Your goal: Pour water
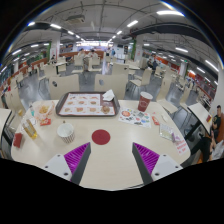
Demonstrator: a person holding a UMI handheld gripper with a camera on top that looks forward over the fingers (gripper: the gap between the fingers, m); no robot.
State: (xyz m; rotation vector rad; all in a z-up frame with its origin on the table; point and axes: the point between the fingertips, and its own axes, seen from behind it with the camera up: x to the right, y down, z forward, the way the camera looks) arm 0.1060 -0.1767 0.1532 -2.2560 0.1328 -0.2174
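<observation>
Purple pads on the two fingers are showing nearest the lens, and the claw is hanging released above the pale desk, its fingers spread wide with nothing between them. Just ahead of the fingers a flat red disc, perhaps a coaster or a lid, is lying on the desk. To the left of it a white ribbed cup is standing upright. Beyond both, a tray carrying what look like a few pastries is sitting in the middle of the desk. To the right of the tray a dark red cup is standing, with a small printed plate near its foot and a clear bottle lying or leaning further right; I cannot tell which. At the left some small yellow-and-red items are clustered, too small to name. Behind the desk a large hall with chairs and tables is stretching away.

Judging by this, the work is only starting: nothing is gripped, and the approach is the step in hand. Which vessel is holding the water is not plain; the clear bottle seems the likeliest source and the white cup the likely receiver. The next move is calling for swinging right toward the bottle, straddling its body squarely and clenching firmly before lifting.
</observation>
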